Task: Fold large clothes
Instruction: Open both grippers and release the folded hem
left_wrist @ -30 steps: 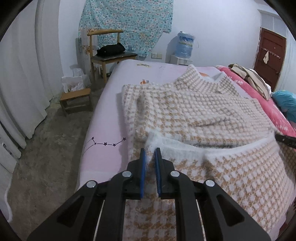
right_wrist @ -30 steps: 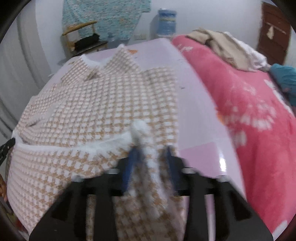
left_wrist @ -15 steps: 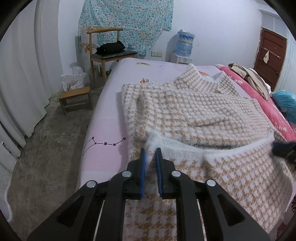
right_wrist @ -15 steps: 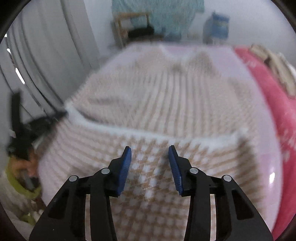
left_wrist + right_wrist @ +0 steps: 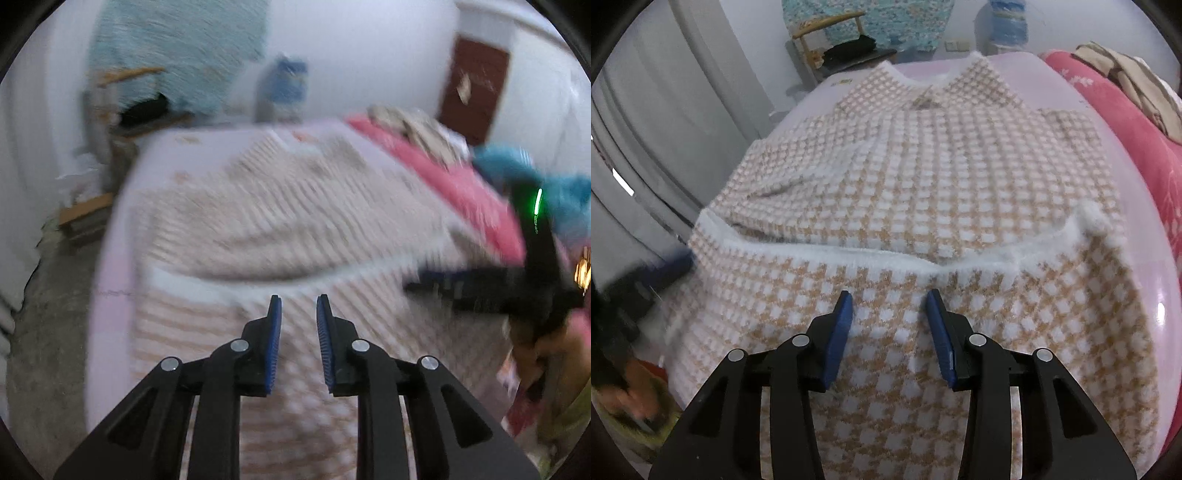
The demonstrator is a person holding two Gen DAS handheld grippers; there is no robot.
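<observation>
Fuzzy knitted sweater (image 5: 923, 177) in a tan-and-white houndstooth check is laid flat on the pale pink bed sheet (image 5: 1145, 258), collar end toward the far wall. White fluffy trim (image 5: 849, 254) is seen along the hem, which is folded up over the body so that a white band runs across the garment from side to side. One corner of the trim (image 5: 1093, 218) is raised slightly at the right side of the fold. The lower, folded layer is draped over the near edge of the bed. White edging is also seen at the collar (image 5: 934, 75).

Right hand-held gripper (image 5: 889, 299) is held above the folded layer with its blue pads apart; nothing is gripped between them. Left hand-held gripper (image 5: 298, 304) is shown in a strongly blurred view; its jaws have just been opening, a gap is seen between the pads, and no cloth is clamped.

A red floral quilt (image 5: 1126, 122) is spread beside the sweater, with beige clothing (image 5: 1126, 77) piled on it. A wooden chair (image 5: 831, 40) and a blue water bottle (image 5: 1008, 22) are noted by the far wall.
</observation>
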